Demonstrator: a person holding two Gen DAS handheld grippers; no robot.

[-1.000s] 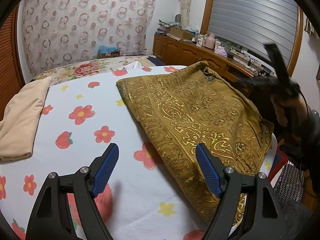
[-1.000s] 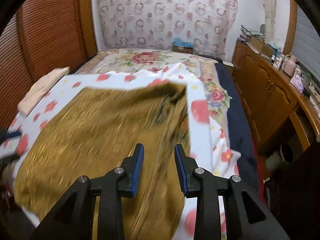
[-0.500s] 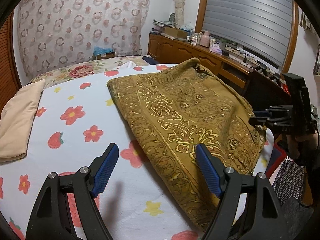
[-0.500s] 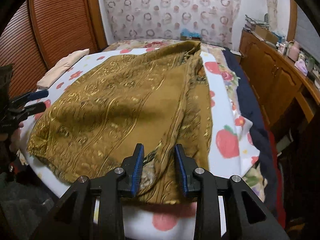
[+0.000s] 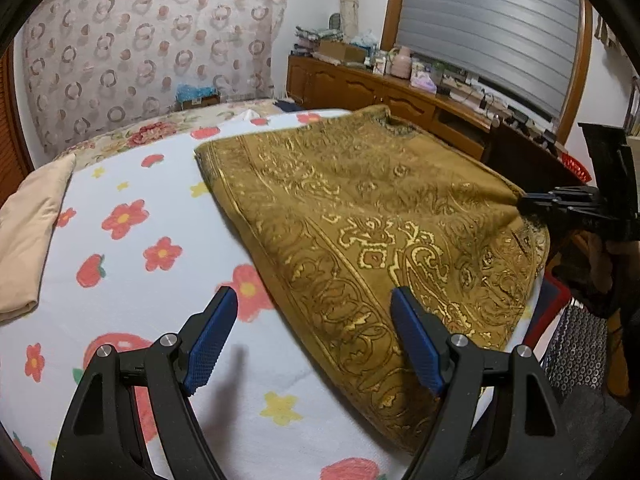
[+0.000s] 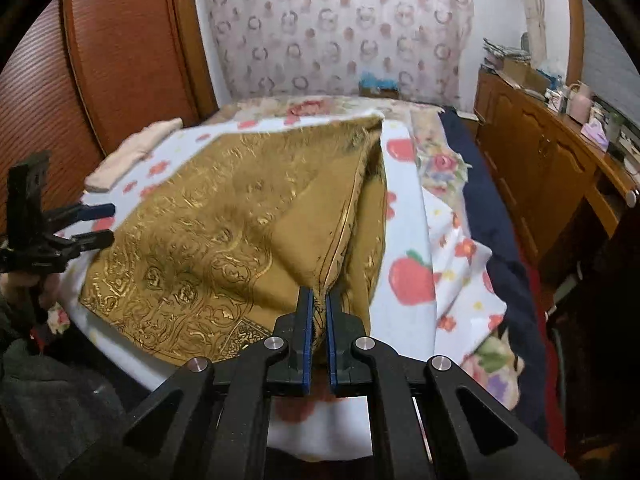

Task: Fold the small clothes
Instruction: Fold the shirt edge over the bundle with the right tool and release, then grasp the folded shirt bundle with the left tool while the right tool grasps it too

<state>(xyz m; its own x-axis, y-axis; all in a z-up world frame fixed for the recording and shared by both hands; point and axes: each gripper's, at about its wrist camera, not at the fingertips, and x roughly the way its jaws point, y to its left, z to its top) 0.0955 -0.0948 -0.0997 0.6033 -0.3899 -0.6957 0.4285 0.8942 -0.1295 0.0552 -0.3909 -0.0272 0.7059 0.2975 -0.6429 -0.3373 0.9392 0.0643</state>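
Note:
A mustard-gold patterned garment [image 5: 380, 216] lies spread on a white sheet with red flowers [image 5: 128, 248]. My left gripper [image 5: 314, 340] is open and empty, hovering over the sheet at the garment's near left edge. My right gripper [image 6: 316, 312] is shut on the garment's edge [image 6: 324, 280] and lifts it into a ridge. In the left wrist view my right gripper [image 5: 532, 204] pinches the garment's right corner. In the right wrist view my left gripper [image 6: 100, 224] shows open at the garment's left side.
A folded beige cloth [image 5: 28, 232] lies on the bed's far left. A wooden dresser [image 5: 380, 88] with clutter stands along the right wall under a shuttered window. A patterned curtain [image 5: 152, 52] hangs behind the bed. A mesh basket [image 5: 580, 352] stands by the bed's right.
My right gripper has come down to the garment's right corner and closed on its edge. My left gripper has stayed open, shifting only slightly.

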